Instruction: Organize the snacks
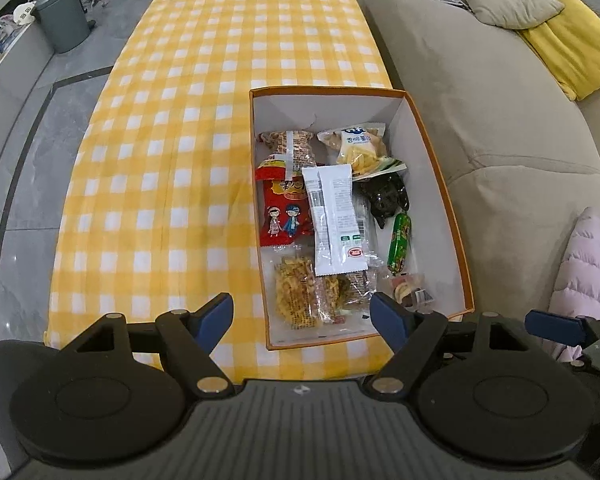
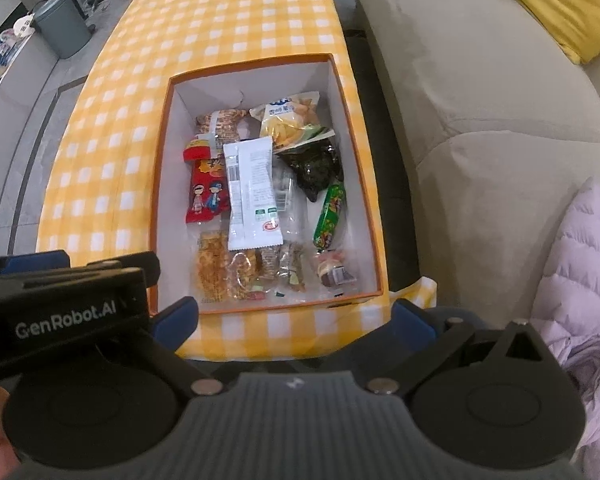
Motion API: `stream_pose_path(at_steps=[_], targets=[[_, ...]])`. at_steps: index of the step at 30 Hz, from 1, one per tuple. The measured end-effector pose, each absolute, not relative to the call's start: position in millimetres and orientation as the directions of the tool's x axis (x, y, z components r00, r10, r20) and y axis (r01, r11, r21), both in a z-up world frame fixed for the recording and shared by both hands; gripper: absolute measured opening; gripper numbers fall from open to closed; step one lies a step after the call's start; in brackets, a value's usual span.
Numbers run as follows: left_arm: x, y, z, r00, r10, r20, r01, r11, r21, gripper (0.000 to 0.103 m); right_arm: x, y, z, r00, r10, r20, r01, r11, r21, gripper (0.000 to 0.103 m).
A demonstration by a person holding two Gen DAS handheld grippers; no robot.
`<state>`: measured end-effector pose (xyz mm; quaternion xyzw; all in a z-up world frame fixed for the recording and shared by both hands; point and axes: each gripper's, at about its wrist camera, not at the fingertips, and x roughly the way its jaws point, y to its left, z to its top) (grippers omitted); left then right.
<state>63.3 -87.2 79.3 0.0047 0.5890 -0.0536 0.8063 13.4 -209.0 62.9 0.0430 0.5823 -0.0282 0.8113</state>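
Observation:
An orange box (image 1: pixel 436 168) with a white inside sits on the yellow checked table at its near right end; it also shows in the right wrist view (image 2: pixel 162 168). Several snack packs lie in it: a white wrapper (image 1: pixel 336 216) (image 2: pixel 252 192) on top, a red packet (image 1: pixel 284 212) (image 2: pixel 206 192), a yellow chip bag (image 1: pixel 358 148) (image 2: pixel 290 118), a green sausage (image 1: pixel 400 242) (image 2: pixel 330 216), and a dark pack (image 1: pixel 386 196) (image 2: pixel 312 170). My left gripper (image 1: pixel 302 318) is open and empty above the box's near edge. My right gripper (image 2: pixel 296 322) is open and empty, just short of the box.
A beige sofa (image 1: pixel 480 92) runs along the table's right side with a yellow cushion (image 1: pixel 576 44) and a pink quilted jacket (image 2: pixel 580 280). A grey bin (image 1: pixel 62 16) and a plant stand on the floor at far left. The yellow checked tablecloth (image 1: pixel 204 92) stretches away.

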Motion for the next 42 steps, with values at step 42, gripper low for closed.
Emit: stream_pose_path(at_steps=[42], targets=[[58.4,-91.8,76.8,0.289,-0.099,-0.952,0.114,0.991,-0.069,0.091,6.0,-209.3,64.9,0.347,-0.028,-0.937,0.100,0.995,0.007,0.100]])
